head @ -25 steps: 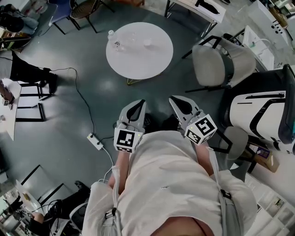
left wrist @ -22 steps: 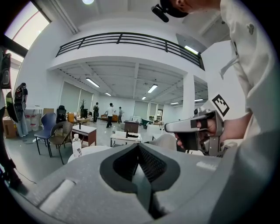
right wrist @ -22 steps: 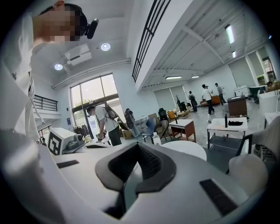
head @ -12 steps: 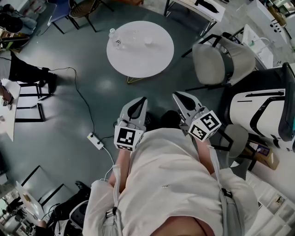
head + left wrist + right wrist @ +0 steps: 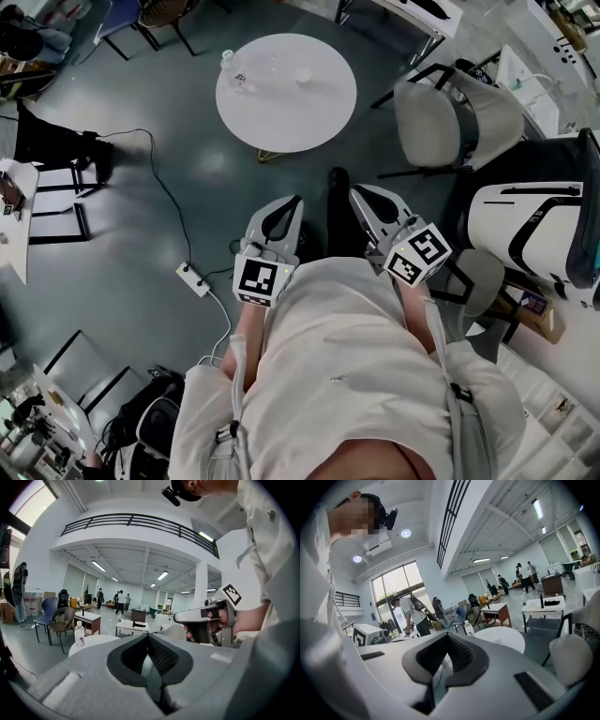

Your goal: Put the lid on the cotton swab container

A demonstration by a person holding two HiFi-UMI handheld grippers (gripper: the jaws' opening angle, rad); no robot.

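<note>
White power strip (image 5: 193,279) shows only in head view.

One round white table (image 5: 286,94). One clear plastic water bottle (image 5: 226,64) standing on it. One grey padded chair (image 5: 457,122). One white power strip (image 5: 194,279) on the floor. Two white two-jaw grippers: left gripper (image 5: 289,204), right gripper (image 5: 361,197). Two black-and-white marker cubes (image 5: 260,279) (image 5: 417,255), one per gripper.

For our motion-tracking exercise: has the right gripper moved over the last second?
Yes, but only slightly: in the head view the right gripper has edged toward the white machine on its right.
</note>
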